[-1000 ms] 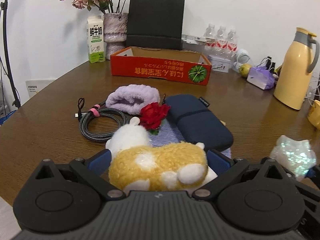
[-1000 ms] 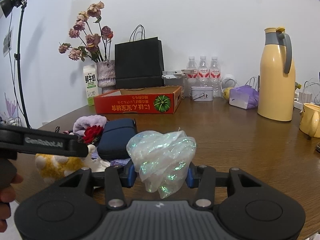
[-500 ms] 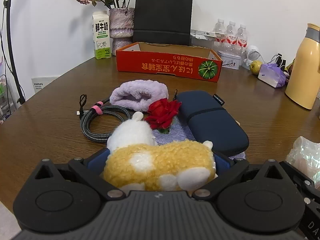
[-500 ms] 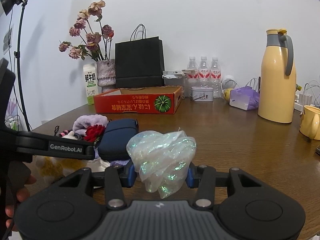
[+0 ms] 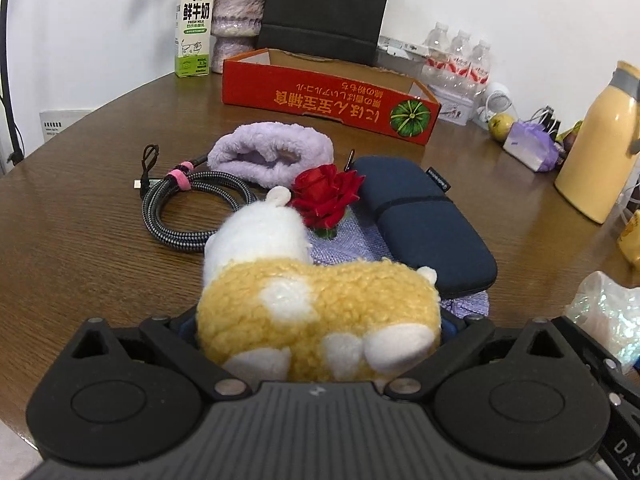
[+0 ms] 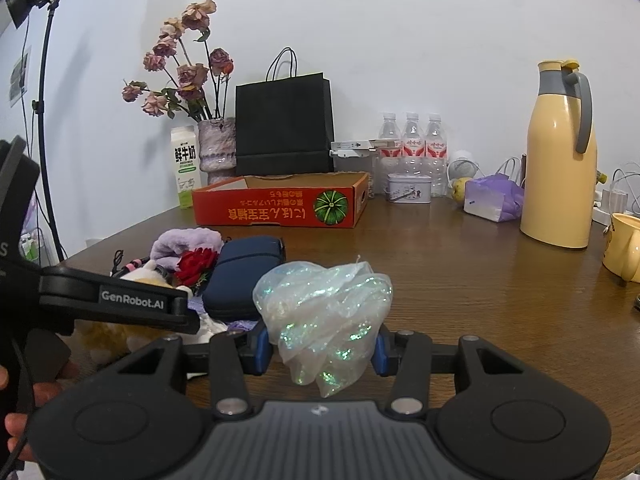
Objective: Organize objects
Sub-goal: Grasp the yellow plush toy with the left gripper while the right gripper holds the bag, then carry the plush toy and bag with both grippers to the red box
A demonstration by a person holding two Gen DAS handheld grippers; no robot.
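Left hand-held gripper (image 5: 318,320): jaws pinch a yellow-and-white plush (image 5: 316,308) from both sides; the blue pads are mostly buried in the fleece. The plush's white head points away from the camera, toward the clutter on the brown surface (image 5: 80,240).

Right hand-held gripper (image 6: 322,350): blue pads press into a crumpled iridescent bag (image 6: 324,316) on either side, held clear above the surface (jaws part-way closed, stopped by the bag).

Ahead of the plush, grouped close together:
- red rose (image 5: 326,198), lying on a lilac cloth (image 5: 344,244)
- navy pouch (image 5: 420,220), just right of the rose, resting partly on the cloth
- lilac fleece band (image 5: 272,154), behind the rose
- coiled braided cable (image 5: 188,208) with a pink tie, left of the rose

Further back: an open orange box (image 5: 328,100), lettering upside down, melon printed on its near-right corner. Milk carton (image 5: 193,28), vase (image 5: 238,12) and black bag (image 5: 324,8) stand behind it by the wall. Yellow flask (image 6: 560,160) well to the right.

In the right wrist view the left gripper's black arm crosses the lower left, fingers (image 6: 20,436) of a hand under it.
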